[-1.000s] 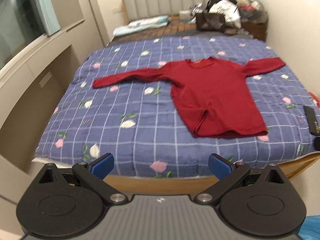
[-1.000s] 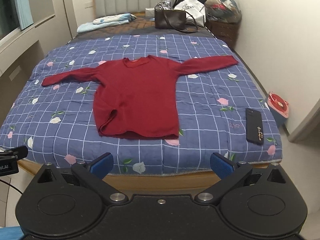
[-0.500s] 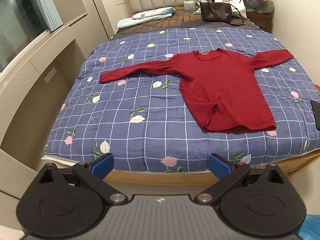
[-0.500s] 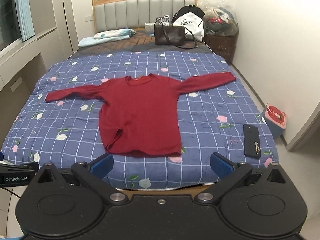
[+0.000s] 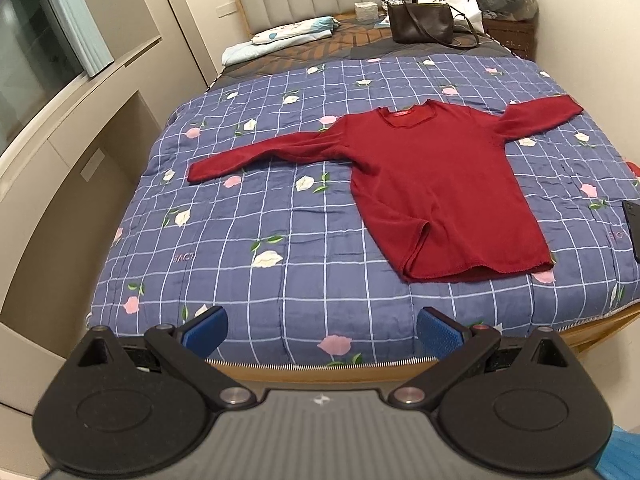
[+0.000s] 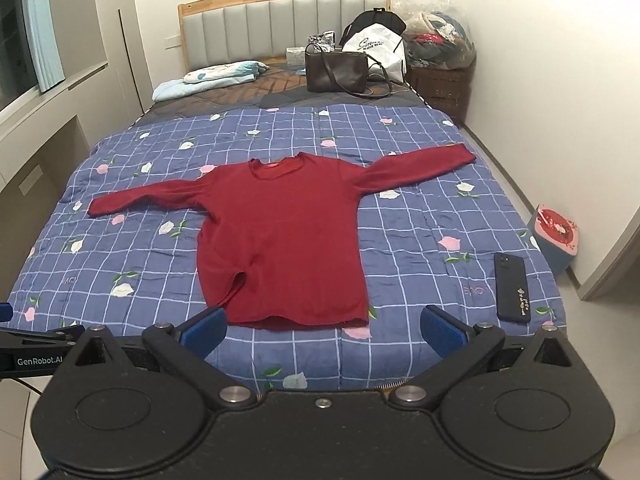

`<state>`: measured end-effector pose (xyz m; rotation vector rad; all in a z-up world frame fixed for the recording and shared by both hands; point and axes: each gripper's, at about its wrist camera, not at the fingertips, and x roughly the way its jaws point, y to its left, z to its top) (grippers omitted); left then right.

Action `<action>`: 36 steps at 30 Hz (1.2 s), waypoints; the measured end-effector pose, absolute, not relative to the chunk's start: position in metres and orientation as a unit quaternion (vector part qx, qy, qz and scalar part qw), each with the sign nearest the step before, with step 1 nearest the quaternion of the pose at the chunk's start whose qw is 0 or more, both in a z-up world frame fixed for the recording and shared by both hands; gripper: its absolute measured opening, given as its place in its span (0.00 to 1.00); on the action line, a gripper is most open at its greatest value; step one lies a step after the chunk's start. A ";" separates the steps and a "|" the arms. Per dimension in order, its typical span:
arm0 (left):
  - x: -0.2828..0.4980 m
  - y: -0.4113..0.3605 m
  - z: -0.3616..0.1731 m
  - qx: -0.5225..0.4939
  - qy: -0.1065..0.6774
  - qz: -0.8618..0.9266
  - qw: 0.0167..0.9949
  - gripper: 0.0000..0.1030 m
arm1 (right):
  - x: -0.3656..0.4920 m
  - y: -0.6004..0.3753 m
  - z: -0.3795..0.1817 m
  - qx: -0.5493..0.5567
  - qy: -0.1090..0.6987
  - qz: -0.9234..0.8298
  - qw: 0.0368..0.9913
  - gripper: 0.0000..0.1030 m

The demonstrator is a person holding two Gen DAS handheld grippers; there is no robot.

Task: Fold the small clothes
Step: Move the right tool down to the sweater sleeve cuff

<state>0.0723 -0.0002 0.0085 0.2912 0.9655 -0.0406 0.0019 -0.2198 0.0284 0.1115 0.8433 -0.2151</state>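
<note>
Red long-sleeved top (image 5: 436,188) (image 6: 280,236) lay flat, front up, on the blue checked floral quilt (image 5: 256,216) (image 6: 420,208) of the bed, both sleeves spread out sideways, neckline toward the headboard (image 6: 280,28), hem toward the foot edge. One hem corner was slightly turned up with a small fold.

Left gripper (image 5: 322,330) hung at the foot of the bed, its blue-padded fingers (image 5: 206,330) spread wide and empty; top sat well ahead and to the right of them, no contact. Right gripper (image 6: 324,330) was also at the foot edge, fingers (image 6: 442,330) wide apart, holding nothing; top's hem lay just beyond the left finger in view, apart from it, garment roughly centred ahead.

Black phone (image 6: 511,287) lay on the quilt right of the top, near the right finger. Brown handbag (image 6: 336,67), white bag (image 6: 376,50) and folded light blue bedding (image 6: 208,78) sat near the headboard.
</note>
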 end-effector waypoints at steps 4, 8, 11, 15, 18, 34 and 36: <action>0.096 -0.014 0.003 0.147 0.467 -0.016 0.872 1.00 | 0.025 -0.238 0.014 0.065 0.418 -0.100 0.901 1.00; 0.131 -0.034 -0.002 0.150 0.472 -0.008 0.869 1.00 | 0.058 -0.269 -0.003 0.074 0.425 -0.101 0.896 1.00; 0.159 -0.052 -0.005 0.150 0.480 0.002 0.865 1.00 | 0.088 -0.299 -0.013 0.081 0.425 -0.098 0.896 1.00; 0.205 -0.088 -0.009 0.155 0.496 0.016 0.854 1.00 | 0.134 -0.345 -0.022 0.085 0.432 -0.112 0.891 1.00; 0.238 -0.117 -0.013 0.149 0.513 0.024 0.845 1.00 | 0.171 -0.385 -0.027 0.096 0.443 -0.116 0.884 1.00; 0.356 -0.271 -0.064 0.141 0.581 0.015 0.801 1.00 | 0.327 -0.617 -0.100 0.212 0.438 -0.150 0.861 0.99; 0.361 -0.284 -0.071 0.141 0.588 0.013 0.796 1.00 | 0.344 -0.643 -0.113 0.224 0.431 -0.157 0.860 0.99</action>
